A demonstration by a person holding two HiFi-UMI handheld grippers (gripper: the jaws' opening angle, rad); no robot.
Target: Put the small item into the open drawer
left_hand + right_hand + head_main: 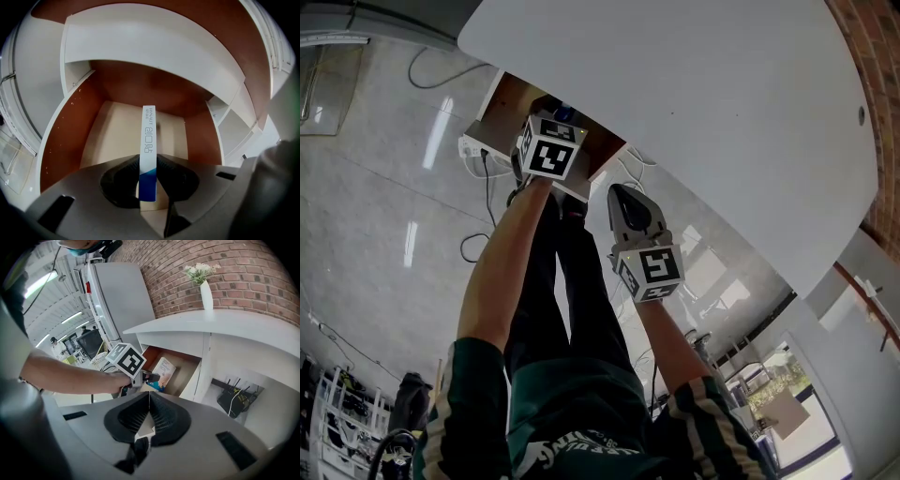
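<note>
Left tongs point(149, 165) clamped a thin white-and-blue cardboard box point(148, 133) edge-on, poised above the pale floor of the open brown wooden drawer point(63, 140) under the curved white surface point(703, 112). Judged best practice was to lower the box close to the drawer floor, clear of the side walls and the overhang, then part the tongs. The left forearm reached toward the upper centre of the head view, tongs pitched steeply down. The right tongs point(148, 401), closed and empty, hung back at mid-frame.
</note>
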